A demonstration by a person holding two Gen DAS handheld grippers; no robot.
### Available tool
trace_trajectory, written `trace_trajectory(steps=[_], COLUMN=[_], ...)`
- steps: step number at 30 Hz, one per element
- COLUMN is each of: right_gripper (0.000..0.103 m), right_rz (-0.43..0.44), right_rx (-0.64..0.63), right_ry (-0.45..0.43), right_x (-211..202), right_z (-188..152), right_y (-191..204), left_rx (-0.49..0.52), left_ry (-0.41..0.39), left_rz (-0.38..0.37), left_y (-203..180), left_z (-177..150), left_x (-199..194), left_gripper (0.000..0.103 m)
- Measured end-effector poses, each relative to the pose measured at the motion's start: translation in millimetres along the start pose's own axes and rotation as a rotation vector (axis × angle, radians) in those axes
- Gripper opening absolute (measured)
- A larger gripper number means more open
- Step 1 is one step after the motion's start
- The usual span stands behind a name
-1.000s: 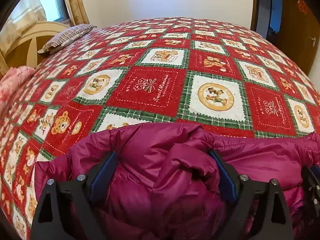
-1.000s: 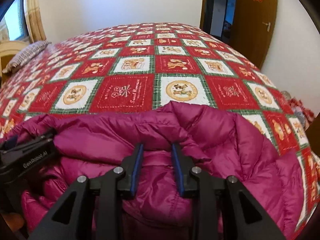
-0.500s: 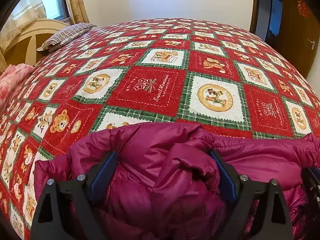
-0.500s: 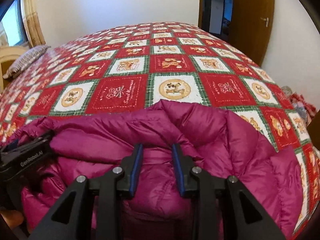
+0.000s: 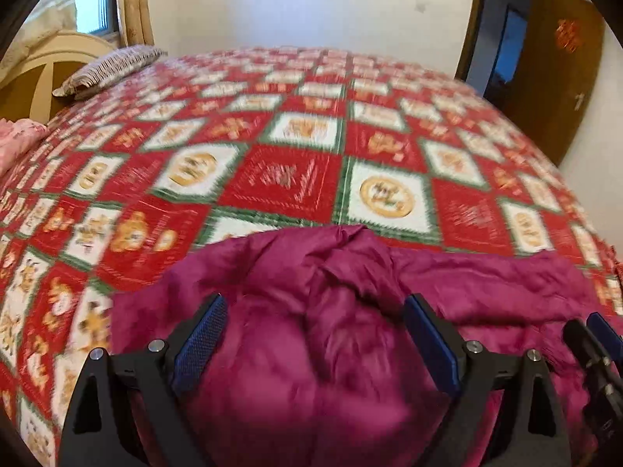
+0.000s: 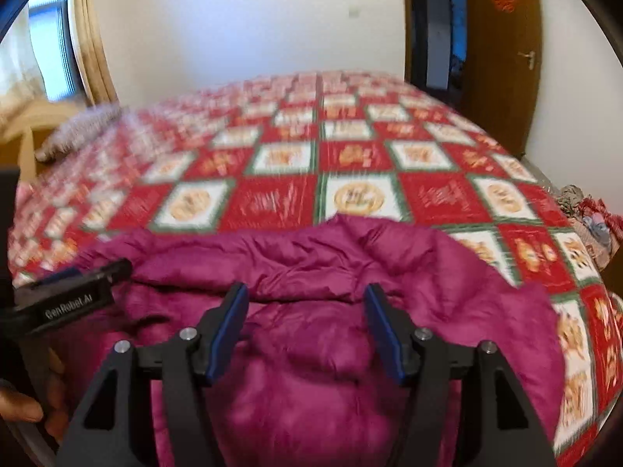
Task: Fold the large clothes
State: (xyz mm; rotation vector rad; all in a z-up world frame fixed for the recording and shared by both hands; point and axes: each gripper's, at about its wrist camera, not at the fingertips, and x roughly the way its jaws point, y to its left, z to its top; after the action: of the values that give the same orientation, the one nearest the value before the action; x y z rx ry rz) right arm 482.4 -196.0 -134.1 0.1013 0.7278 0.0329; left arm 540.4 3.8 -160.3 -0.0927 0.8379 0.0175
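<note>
a puffy magenta quilted down jacket [image 6: 311, 311] lies bundled at the near edge of a bed under a red, white and green patchwork bedspread [image 6: 350, 155], its long axis running left to right. the right tool [image 6: 305, 330] has just been opening; its blue pads now stand apart on either side of a padded fold and no longer pinch it. the left tool [image 5: 311, 344], wide open, straddles a bulging fold just left of it, its pads apparently clear of the fabric. the jacket sits directly below and ahead of both, so either hand looks equally placed for the next fold.
</note>
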Motion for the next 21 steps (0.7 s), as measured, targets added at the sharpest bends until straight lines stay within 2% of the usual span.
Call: trace_trajectory(steps=[4, 10, 16, 21], right_gripper=[0.064, 0.064, 0.064, 0.069], right_rz=[0.008, -0.033, -0.056, -0.135], right_rx=[0.038, 0.055, 0.054, 0.023], right_ry=[-0.047, -0.048, -0.042, -0.032], right_x=[-42.0, -98.9, -161.7, -211.3], right_z=[-11.9, -45.9, -92.0, -143.0], right_y=[-5.6, -22.2, -44.0, -64.6], left_rx=[0.018, 0.148, 0.262, 0.285], left_ry=[-0.078, -0.156, -0.182, -0.162], left_rz=[-0.029, -0.037, -0.068, -0.146], left_y=[4.7, -2.0, 3.6, 28.2], left_z=[-13.5, -52.6, -109.0, -161.0], left_x=[-47.9, -117.8, -167.3, -193.6], left_gripper=[0.092, 0.092, 0.092, 0.092])
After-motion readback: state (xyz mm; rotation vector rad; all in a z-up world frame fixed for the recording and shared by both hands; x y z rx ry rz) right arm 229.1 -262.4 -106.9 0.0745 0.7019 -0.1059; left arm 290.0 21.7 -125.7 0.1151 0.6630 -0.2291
